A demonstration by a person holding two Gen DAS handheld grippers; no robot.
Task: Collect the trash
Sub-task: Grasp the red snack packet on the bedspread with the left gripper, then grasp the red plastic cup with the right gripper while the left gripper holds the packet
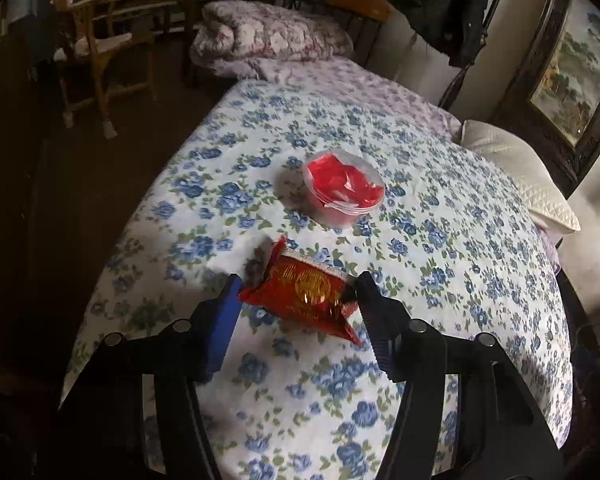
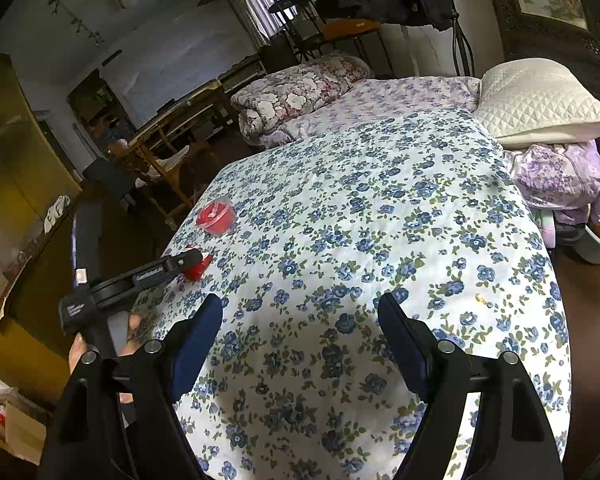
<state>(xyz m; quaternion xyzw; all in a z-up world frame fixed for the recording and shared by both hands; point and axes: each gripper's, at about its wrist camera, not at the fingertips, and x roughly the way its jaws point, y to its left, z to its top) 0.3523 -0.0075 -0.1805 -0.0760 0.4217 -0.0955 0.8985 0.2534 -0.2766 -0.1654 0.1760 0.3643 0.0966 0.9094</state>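
A red snack wrapper [image 1: 306,294] lies on the blue-flowered bedspread [image 1: 440,280]. My left gripper [image 1: 296,286] is open, its two fingers on either side of the wrapper, close to its ends. Beyond it stands a clear plastic tub [image 1: 344,192] with red wrappers inside. In the right wrist view the left gripper [image 2: 180,264] shows at the left over the wrapper [image 2: 198,268], with the tub [image 2: 216,216] behind it. My right gripper [image 2: 300,312] is open and empty above the bedspread [image 2: 380,220].
A white quilted pillow [image 2: 540,100] and folded purple bedding [image 2: 560,176] lie at the bed's right. A rolled floral quilt [image 2: 300,92] lies at the far end. Wooden chairs [image 1: 100,48] stand on the dark floor left of the bed. A framed painting [image 1: 572,68] leans at the right.
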